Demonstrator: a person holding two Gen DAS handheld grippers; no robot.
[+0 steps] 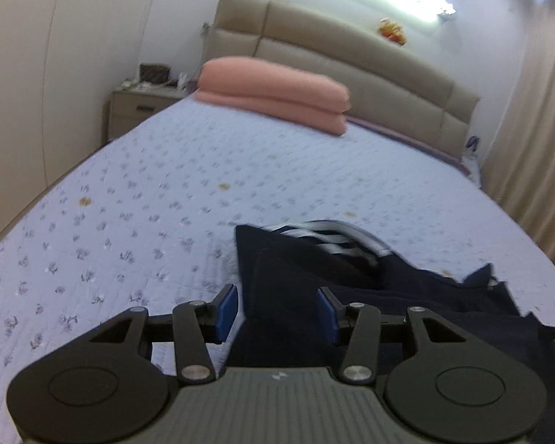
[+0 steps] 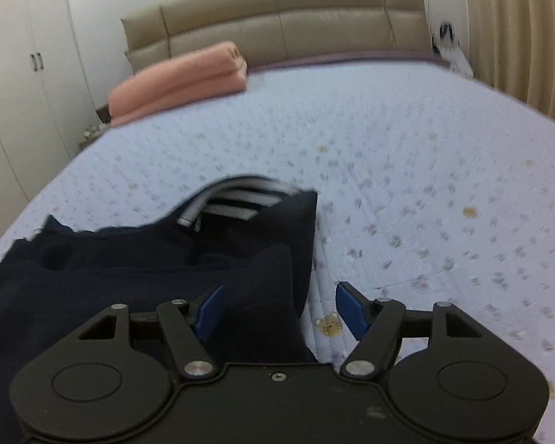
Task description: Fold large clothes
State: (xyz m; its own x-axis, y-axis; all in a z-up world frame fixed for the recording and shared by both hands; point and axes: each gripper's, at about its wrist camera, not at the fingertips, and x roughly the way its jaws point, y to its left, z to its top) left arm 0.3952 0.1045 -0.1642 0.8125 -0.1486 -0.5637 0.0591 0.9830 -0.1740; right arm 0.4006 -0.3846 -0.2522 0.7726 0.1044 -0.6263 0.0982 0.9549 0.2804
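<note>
left gripper (image 1: pixel 277 314): blue pads apart, nothing clamped. A raised fold of the dark navy garment (image 1: pixel 351 296) stands between them, closer to the right-hand pad. Whether it brushes that pad, can't tell, too blurry.
right gripper (image 2: pixel 281 310): pads spread wider, also clamped on nothing. The garment's (image 2: pixel 148 266) right edge pokes up between them, hugging the left-hand pad, with bare bedspread under the other.
which hand is nearer: basically a tie, I'd say, each sits over its own end of the near edge.
garment: a dark bundle at the near end of the bed (image 1: pixel 166 185), between the two grippers. Long axis runs left-right, with grey-white stripes (image 2: pixel 236 194) showing at its far edge.
next move: my guess is both pinch those raised corners, so the cloth lies dead ahead and slightly inward of each.
further back: folded pink blanket (image 1: pixel 273 92) by the headboard (image 1: pixel 351 55), well apart from the garment.
containers: none in view.
</note>
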